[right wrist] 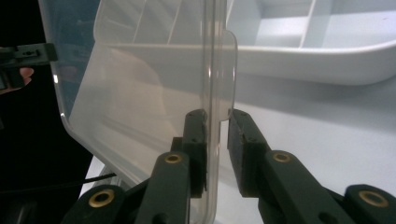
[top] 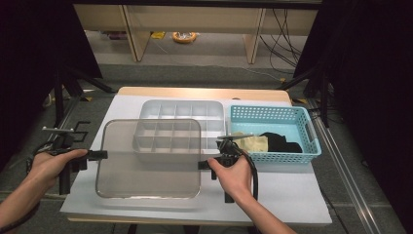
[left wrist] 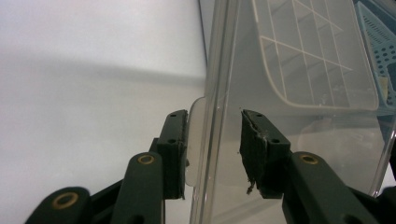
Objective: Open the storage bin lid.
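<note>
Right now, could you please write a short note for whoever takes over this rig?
Left gripper: jaws astride the clear lid's left edge tab; grip not certain.
Right gripper: clamped on the lid's right edge.
The lid is held up between them, over the front of the white divided tray; blue basket stands to its right.
Done: lid lifted.
Left: probably set it on the tray.

A turquoise basket (top: 309,127) holding black and yellowish cloths sits at right

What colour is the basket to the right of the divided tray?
Light turquoise blue, with a lattice of small holes in its walls; the basket shows best in the high view.
</note>
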Demonstrator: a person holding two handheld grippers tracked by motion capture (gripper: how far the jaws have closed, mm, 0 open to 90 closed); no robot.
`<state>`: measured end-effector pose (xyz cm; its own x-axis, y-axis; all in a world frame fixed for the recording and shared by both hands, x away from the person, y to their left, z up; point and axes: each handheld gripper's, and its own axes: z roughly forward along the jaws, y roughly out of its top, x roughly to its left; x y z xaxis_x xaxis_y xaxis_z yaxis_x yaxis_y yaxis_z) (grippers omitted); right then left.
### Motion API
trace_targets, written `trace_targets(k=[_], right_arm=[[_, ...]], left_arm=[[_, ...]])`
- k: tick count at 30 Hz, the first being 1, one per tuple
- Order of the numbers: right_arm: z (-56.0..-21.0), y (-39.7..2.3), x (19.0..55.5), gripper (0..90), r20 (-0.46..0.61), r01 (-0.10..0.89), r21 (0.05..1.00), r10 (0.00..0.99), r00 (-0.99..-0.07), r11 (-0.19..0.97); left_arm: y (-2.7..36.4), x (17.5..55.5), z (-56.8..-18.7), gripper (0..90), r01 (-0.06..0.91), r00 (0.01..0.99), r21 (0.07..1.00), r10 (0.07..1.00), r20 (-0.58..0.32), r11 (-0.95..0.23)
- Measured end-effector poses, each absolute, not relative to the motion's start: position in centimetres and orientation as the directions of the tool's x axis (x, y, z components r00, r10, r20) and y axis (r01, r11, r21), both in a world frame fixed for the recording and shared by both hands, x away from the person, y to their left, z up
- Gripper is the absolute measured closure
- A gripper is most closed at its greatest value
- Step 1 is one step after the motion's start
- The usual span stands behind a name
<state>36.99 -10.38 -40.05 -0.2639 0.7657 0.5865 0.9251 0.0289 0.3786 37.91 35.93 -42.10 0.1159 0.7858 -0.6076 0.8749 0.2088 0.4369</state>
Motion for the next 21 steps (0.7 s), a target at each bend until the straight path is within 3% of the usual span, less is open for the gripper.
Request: trace_targets(k=[14, 15, 16, 21], right_arm=[[-41.5, -9.4, 35.3, 78.0, 0.579, 0.935, 0.349, 0.769, -0.272, 0.069], [-41.9, -9.4, 35.3, 78.0, 0.578, 0.922, 0.379, 0.757, -0.305, 0.082], [-41.8, -9.3, 35.1, 77.9, 0.57, 0.942, 0.328, 0.782, -0.253, 0.067], [-42.6, -9.0, 34.6, 77.8, 0.569, 0.937, 0.336, 0.773, -0.28, 0.092]], left_arm=[[36.7, 36.6, -43.2, 60.9, 0.878, 0.12, 0.442, 0.809, -0.576, 0.185], [36.8, 36.5, -43.2, 60.9, 0.883, 0.121, 0.436, 0.813, -0.569, 0.174], [36.8, 36.4, -43.3, 60.9, 0.884, 0.119, 0.434, 0.814, -0.568, 0.173], [37.1, 36.1, -43.7, 60.9, 0.885, 0.119, 0.433, 0.817, -0.564, 0.17]])
